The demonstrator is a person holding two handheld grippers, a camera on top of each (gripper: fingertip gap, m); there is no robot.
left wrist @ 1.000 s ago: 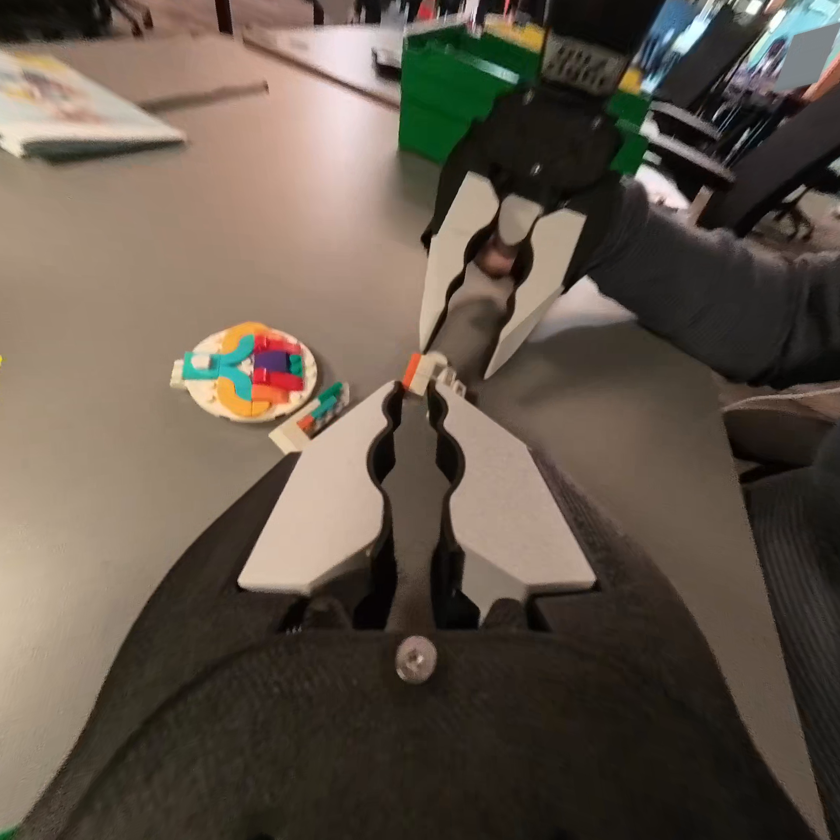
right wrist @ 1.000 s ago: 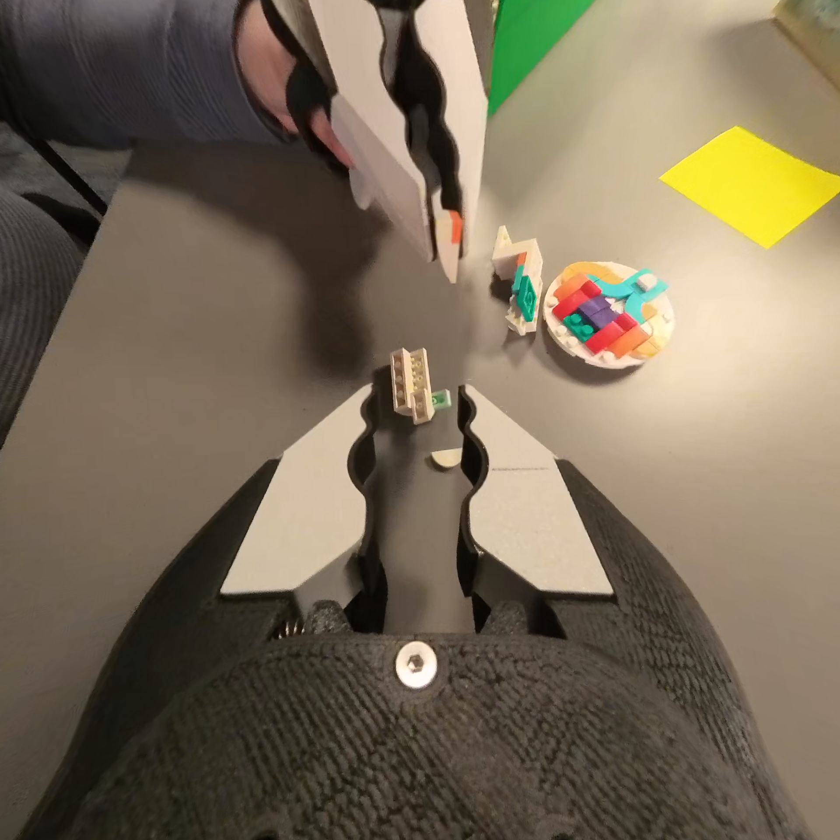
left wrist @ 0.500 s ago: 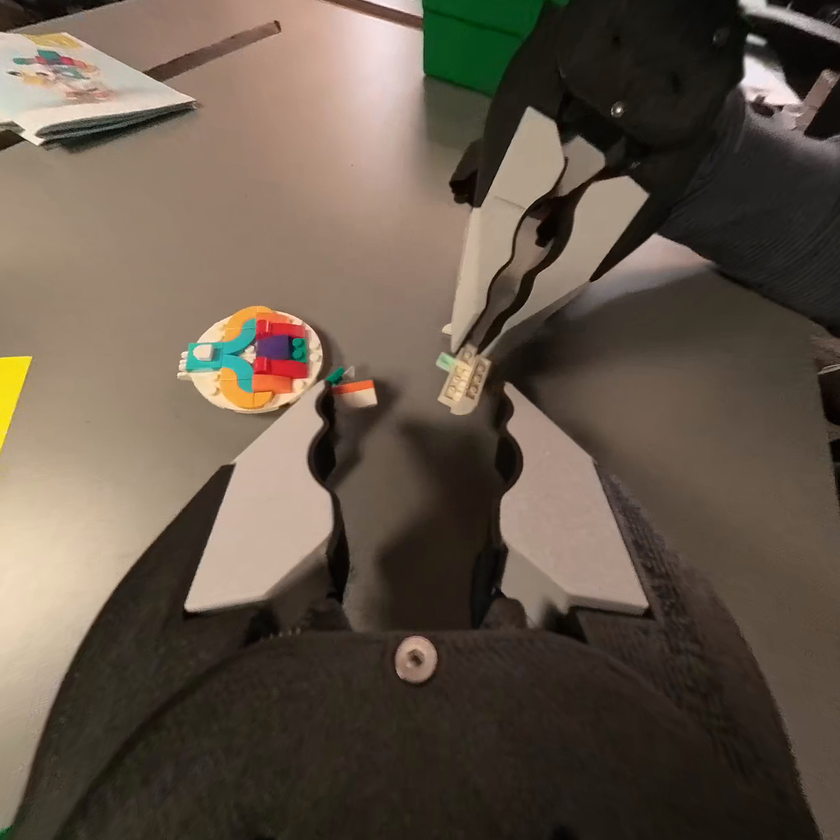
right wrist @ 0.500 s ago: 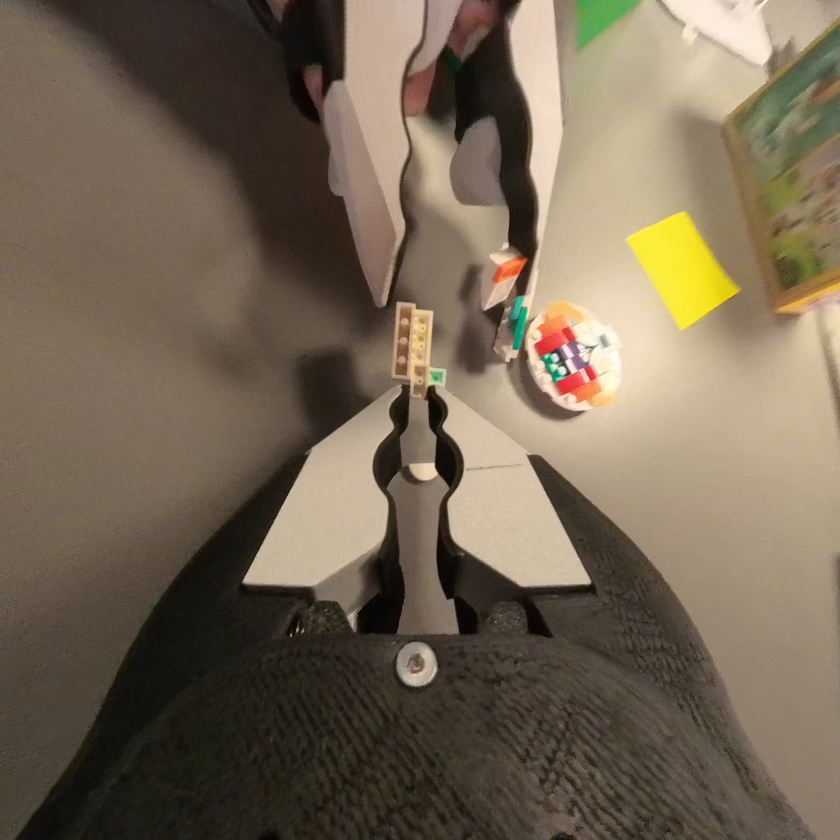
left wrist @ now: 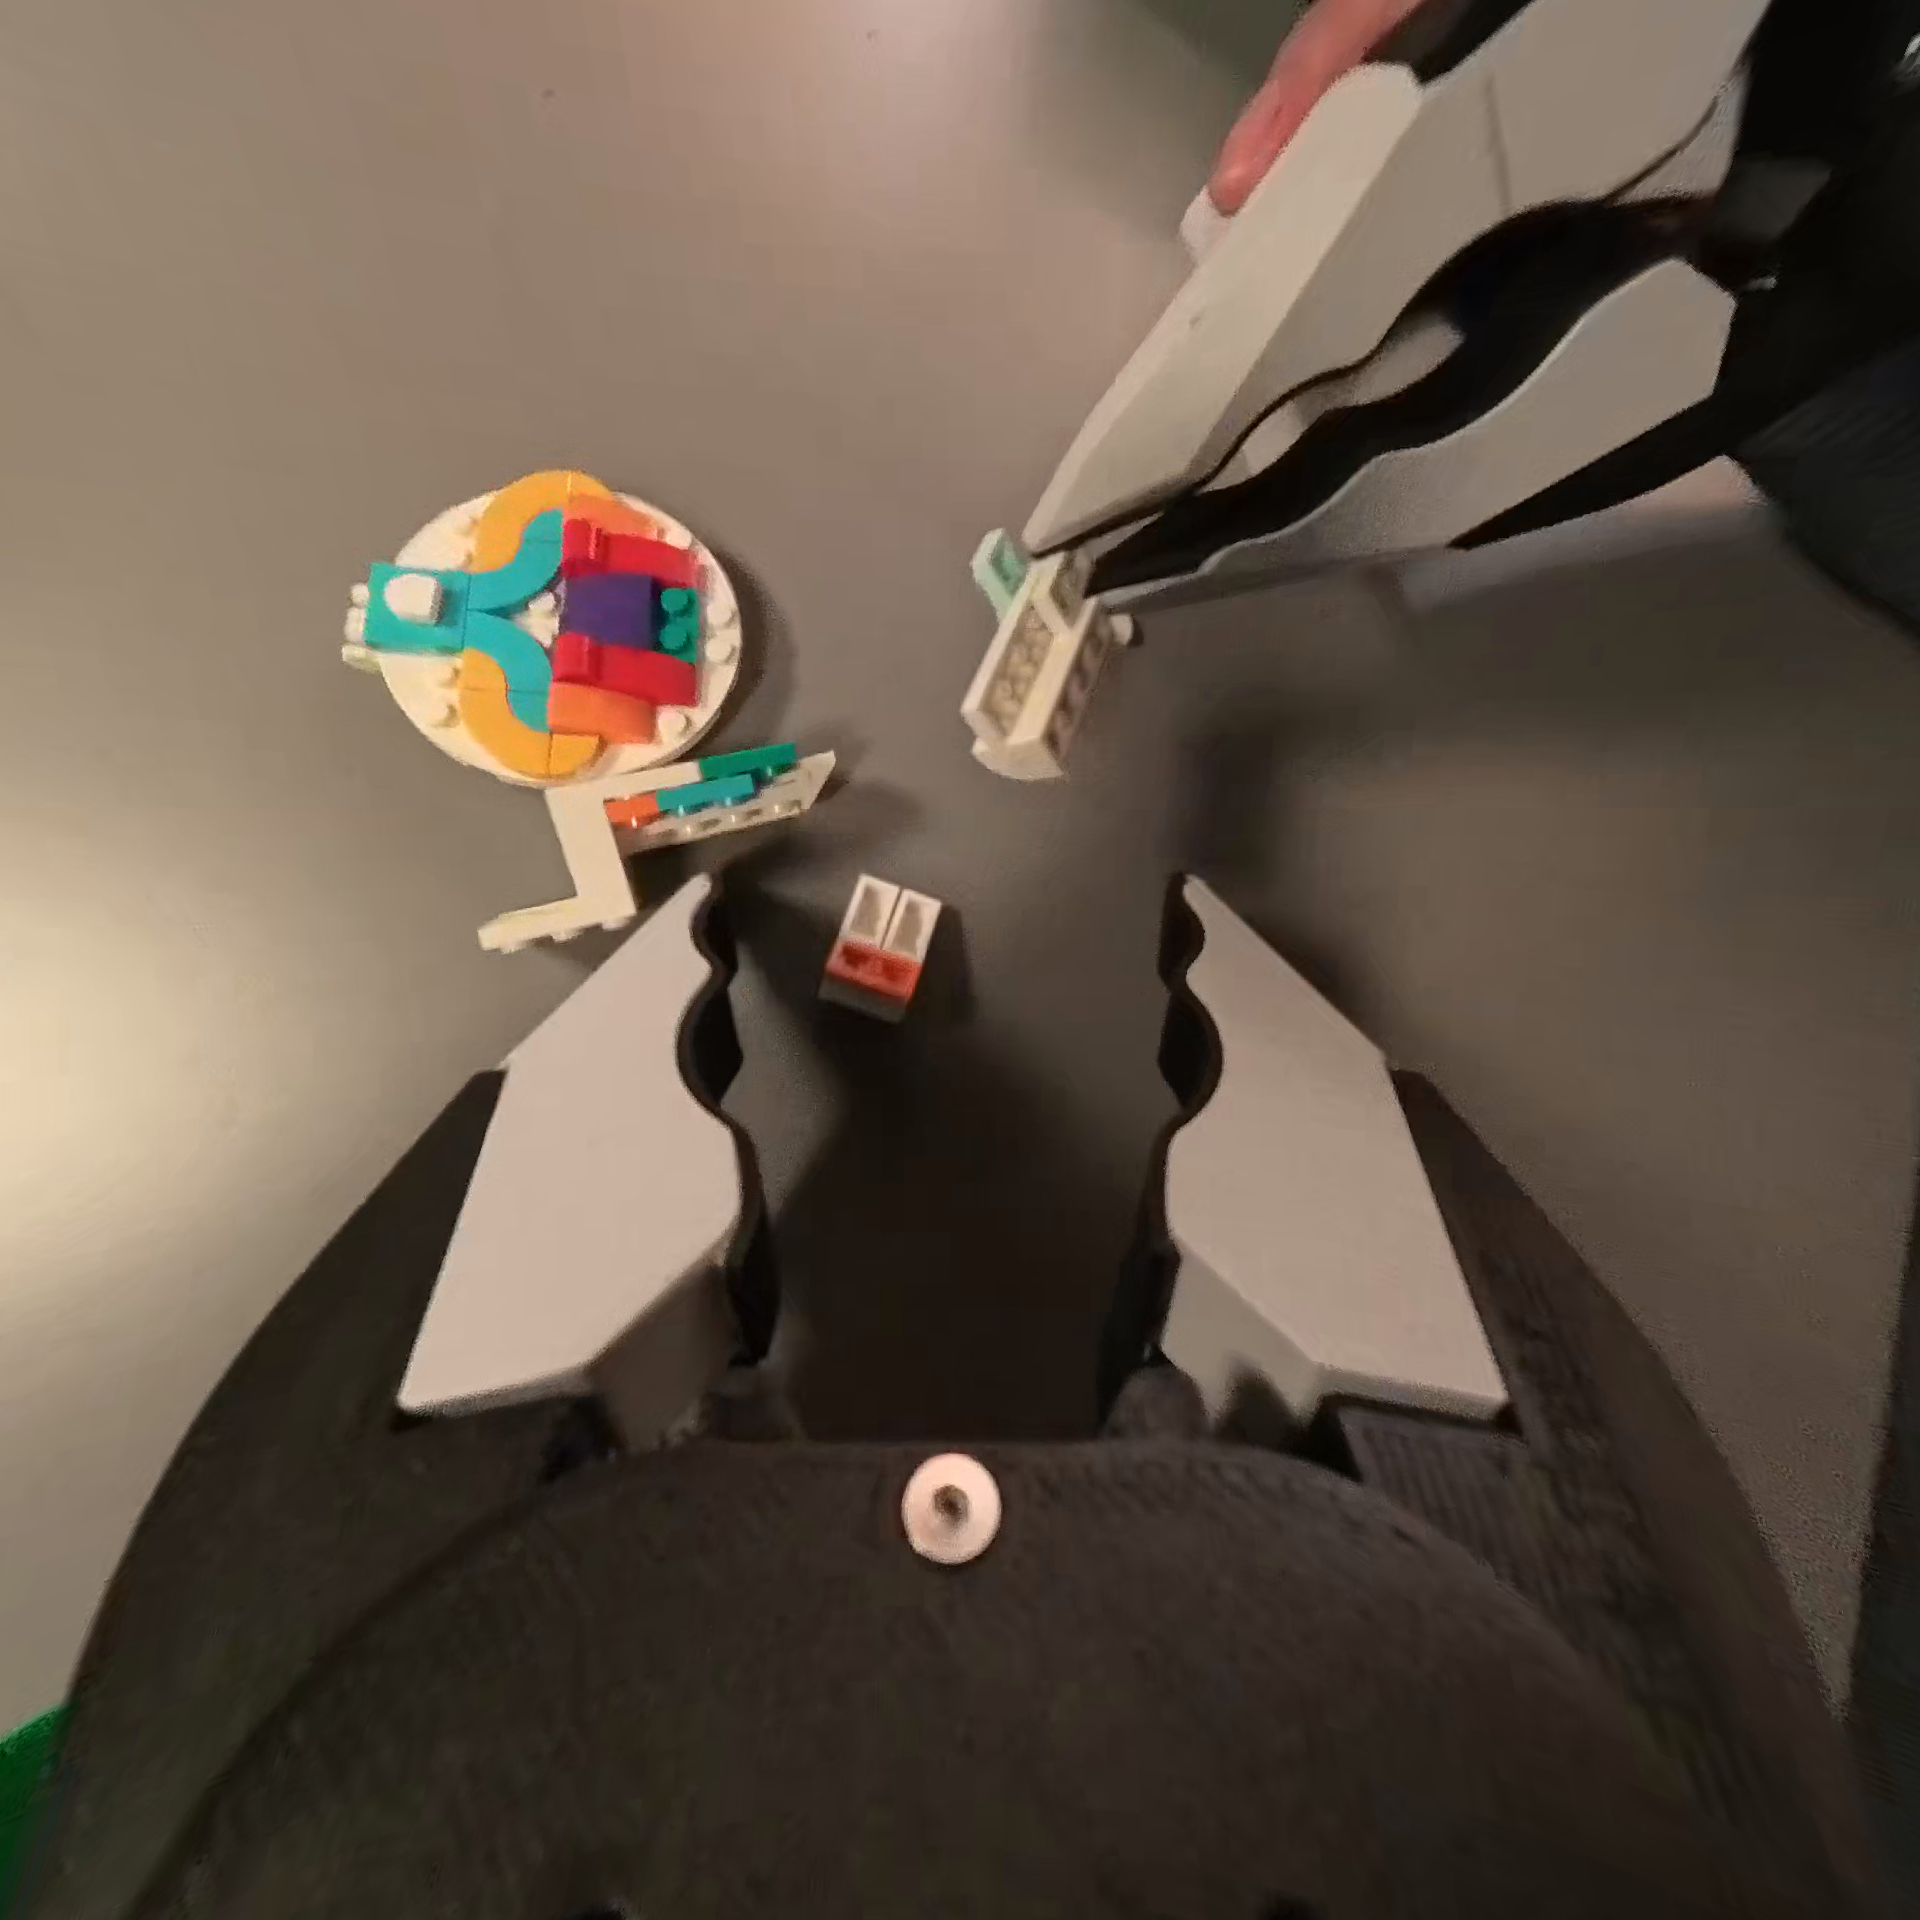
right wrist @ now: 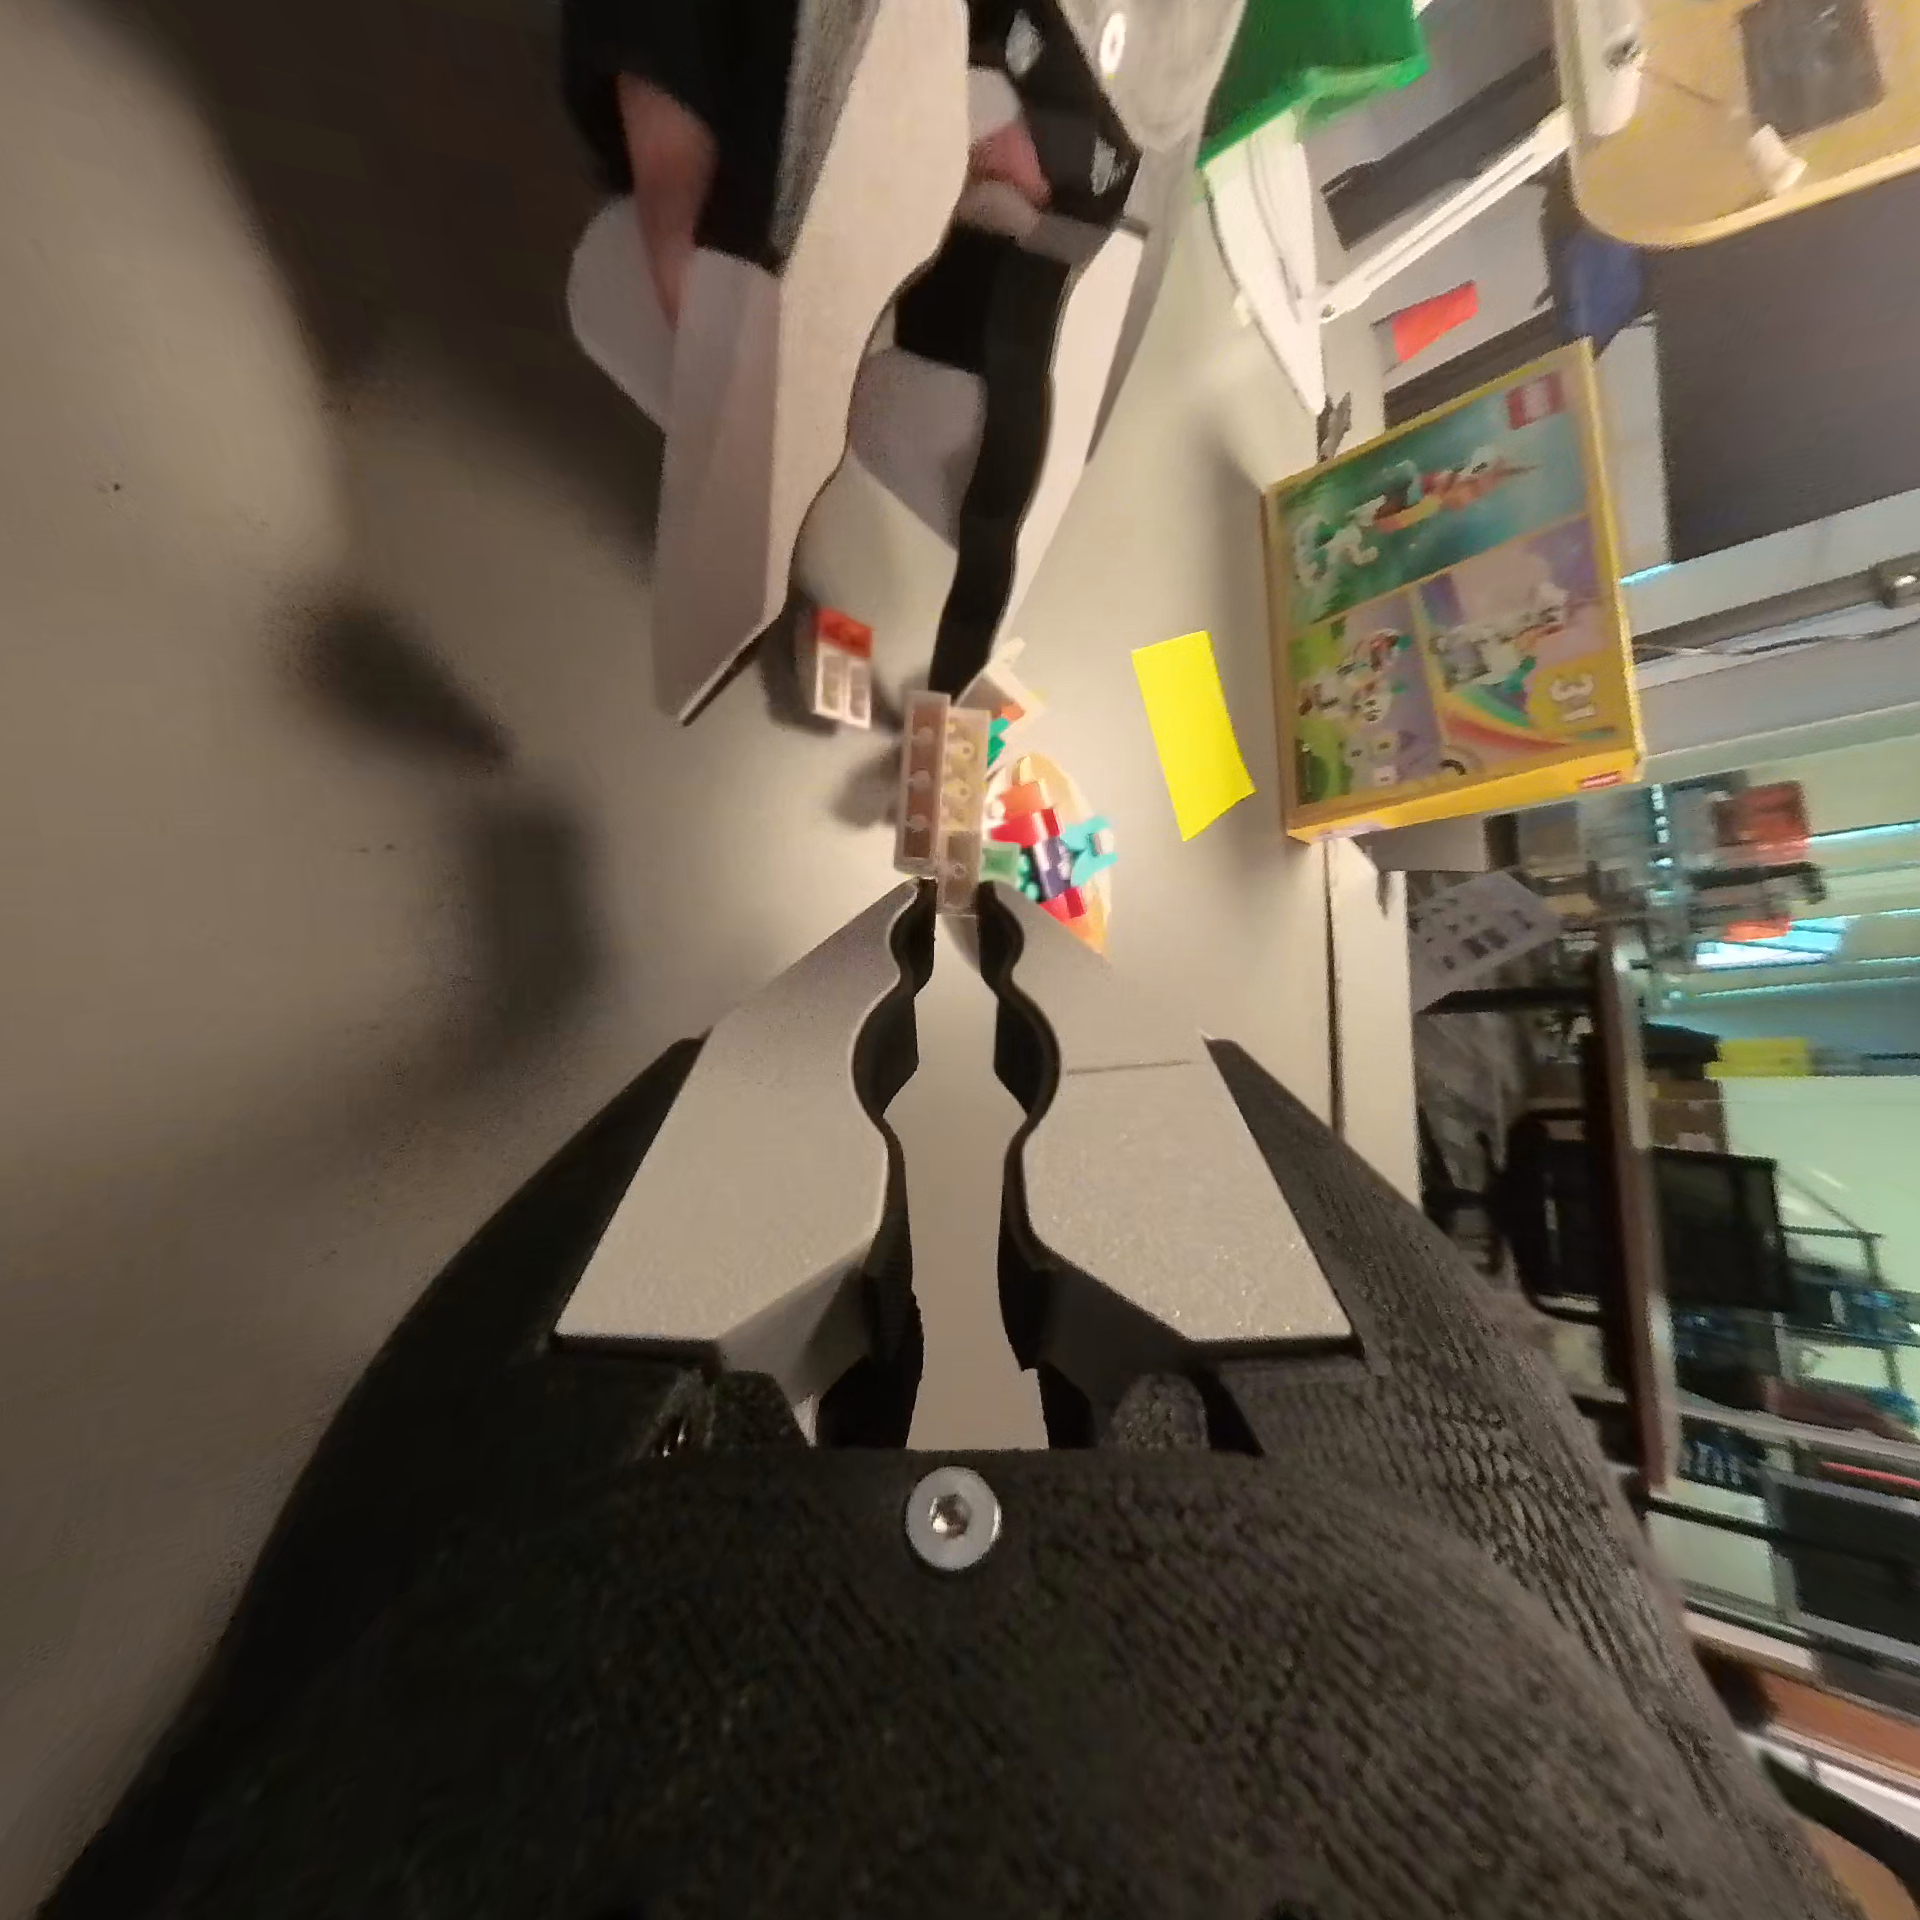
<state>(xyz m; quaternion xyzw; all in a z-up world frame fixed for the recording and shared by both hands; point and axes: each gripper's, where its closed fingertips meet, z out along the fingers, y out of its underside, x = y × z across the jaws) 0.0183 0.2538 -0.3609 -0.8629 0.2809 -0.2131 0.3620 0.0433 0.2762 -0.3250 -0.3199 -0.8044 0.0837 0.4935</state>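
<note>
My left gripper [left wrist: 948, 894] is open and empty, low over the grey table [left wrist: 935, 260]. A small white-and-orange brick piece [left wrist: 883, 945] lies on the table between its tips. My right gripper [right wrist: 951, 904] is shut on a white brick assembly [right wrist: 940, 800] with a small green part and holds it above the table. In the left wrist view the right gripper [left wrist: 1070, 561] comes in from the upper right with the assembly [left wrist: 1039, 665]. In the right wrist view the left gripper [right wrist: 831, 686] hangs over the small piece [right wrist: 840, 665].
A round white plate of coloured bricks [left wrist: 561, 634] and a white angled build with teal and orange parts [left wrist: 665, 831] lie left of the grippers. A yellow paper [right wrist: 1190, 727], a toy box [right wrist: 1455, 623] and a green bin [right wrist: 1309, 62] stand farther off. About 6 cm separates my left fingertips from my right.
My left gripper opened and let the white-and-orange piece down on the table. My right gripper shut on the white brick assembly, lifted it and rolled sideways.
</note>
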